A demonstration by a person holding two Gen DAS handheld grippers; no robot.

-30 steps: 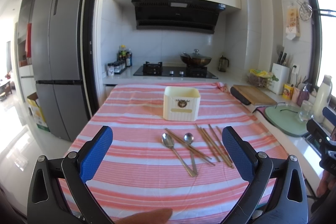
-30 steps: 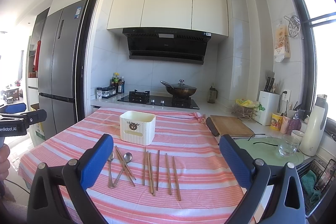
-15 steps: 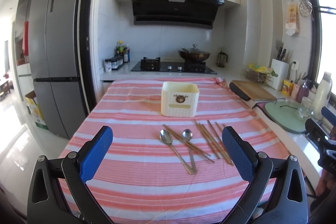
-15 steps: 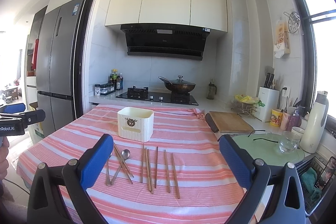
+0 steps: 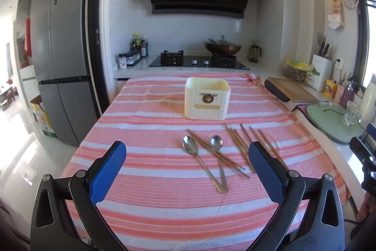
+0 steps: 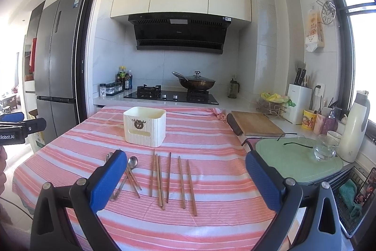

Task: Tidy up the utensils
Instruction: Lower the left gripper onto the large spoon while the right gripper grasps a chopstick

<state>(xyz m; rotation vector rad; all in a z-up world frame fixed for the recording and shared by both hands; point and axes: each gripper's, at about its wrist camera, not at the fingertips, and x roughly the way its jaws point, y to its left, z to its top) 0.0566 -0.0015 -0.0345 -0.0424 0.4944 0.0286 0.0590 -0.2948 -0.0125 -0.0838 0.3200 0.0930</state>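
both grippers hover wide open and empty. the spoons [image 5: 199,157] and chopsticks [image 6: 169,177] lie lengthwise toward the near table edge, before the cream utensil holder [image 5: 206,98]; the left gripper [image 5: 188,164] faces the spoons, the right gripper [image 6: 185,171] the chopsticks.

A home kitchen: a gas stove [image 6: 171,95] with a lidded wok [image 6: 197,82] at centre, range hood [image 6: 179,33] above, tall fridge [image 6: 57,62] at left, knife block [image 6: 299,101] at right.

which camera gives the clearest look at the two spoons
The left wrist view: both spoons lie unobstructed between the open left gripper's fingers. In the right wrist view, the right gripper's left finger hides most of one spoon.
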